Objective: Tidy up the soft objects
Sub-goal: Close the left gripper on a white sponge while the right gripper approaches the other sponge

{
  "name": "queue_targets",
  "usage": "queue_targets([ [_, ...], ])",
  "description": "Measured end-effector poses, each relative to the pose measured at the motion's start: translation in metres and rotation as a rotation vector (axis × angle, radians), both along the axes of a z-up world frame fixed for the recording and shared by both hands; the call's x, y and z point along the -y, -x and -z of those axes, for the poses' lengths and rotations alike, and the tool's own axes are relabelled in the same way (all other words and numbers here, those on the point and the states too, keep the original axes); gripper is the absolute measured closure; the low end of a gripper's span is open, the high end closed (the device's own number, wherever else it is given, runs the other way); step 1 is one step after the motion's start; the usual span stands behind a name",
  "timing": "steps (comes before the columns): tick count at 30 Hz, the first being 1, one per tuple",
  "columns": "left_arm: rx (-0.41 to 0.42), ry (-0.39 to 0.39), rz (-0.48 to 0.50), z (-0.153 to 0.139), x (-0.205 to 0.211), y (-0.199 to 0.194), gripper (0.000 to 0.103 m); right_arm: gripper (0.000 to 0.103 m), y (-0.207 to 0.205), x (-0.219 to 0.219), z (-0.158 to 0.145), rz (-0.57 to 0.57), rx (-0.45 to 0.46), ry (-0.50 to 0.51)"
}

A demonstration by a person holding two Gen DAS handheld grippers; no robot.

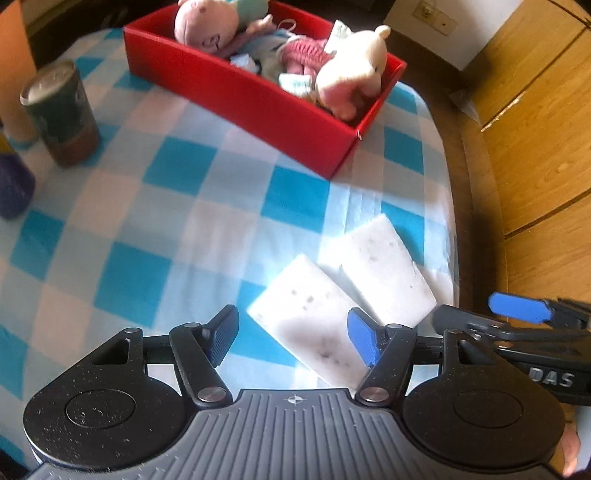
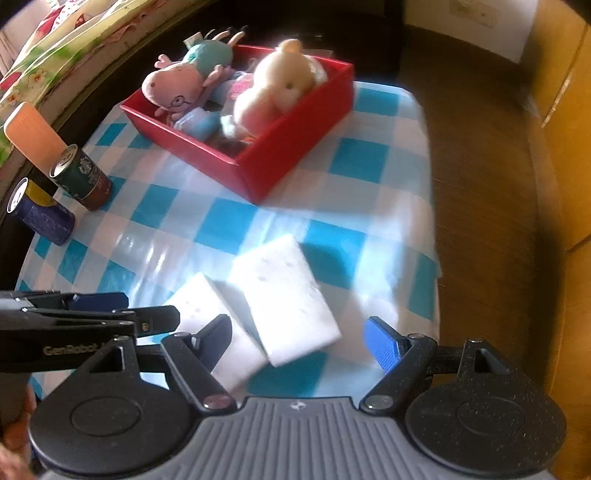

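Two white sponges lie side by side on the blue-checked tablecloth near its front right edge: a near one (image 1: 314, 317) (image 2: 218, 328) and a far one (image 1: 384, 266) (image 2: 284, 295). A red box (image 1: 258, 107) (image 2: 291, 147) at the back holds a pink pig plush (image 1: 207, 26) (image 2: 173, 88), a cream plush (image 1: 354, 70) (image 2: 277, 88) and other soft toys. My left gripper (image 1: 293, 339) is open and empty just above the near sponge. My right gripper (image 2: 297, 343) is open and empty over the far sponge.
A dark green can (image 1: 61, 114) (image 2: 83, 177), a purple can (image 1: 13, 184) (image 2: 40, 218) and an orange container (image 2: 33, 136) stand at the left. The table edge (image 1: 448, 221) drops to a wooden floor on the right. Each gripper shows in the other's view.
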State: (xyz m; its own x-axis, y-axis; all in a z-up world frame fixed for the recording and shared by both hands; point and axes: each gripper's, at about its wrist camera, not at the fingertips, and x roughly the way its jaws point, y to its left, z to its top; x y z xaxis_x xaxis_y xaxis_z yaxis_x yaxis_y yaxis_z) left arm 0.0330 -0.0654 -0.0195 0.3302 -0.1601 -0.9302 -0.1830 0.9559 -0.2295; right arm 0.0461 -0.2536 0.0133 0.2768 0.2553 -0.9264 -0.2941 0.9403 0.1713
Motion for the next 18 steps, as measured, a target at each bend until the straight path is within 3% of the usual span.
queue_targets([
  [7,-0.003,-0.032,-0.083,0.01,0.027,0.01,0.038,0.045,0.008,0.044,0.004,0.049,0.003,-0.03],
  [15,0.041,-0.08,-0.264,0.011,0.038,0.017,0.034,0.045,0.006,0.061,0.005,-0.036,0.014,-0.049],
  [18,0.042,-0.124,-0.272,0.015,0.047,0.012,0.034,0.045,0.002,0.062,0.001,-0.06,0.055,-0.022],
])
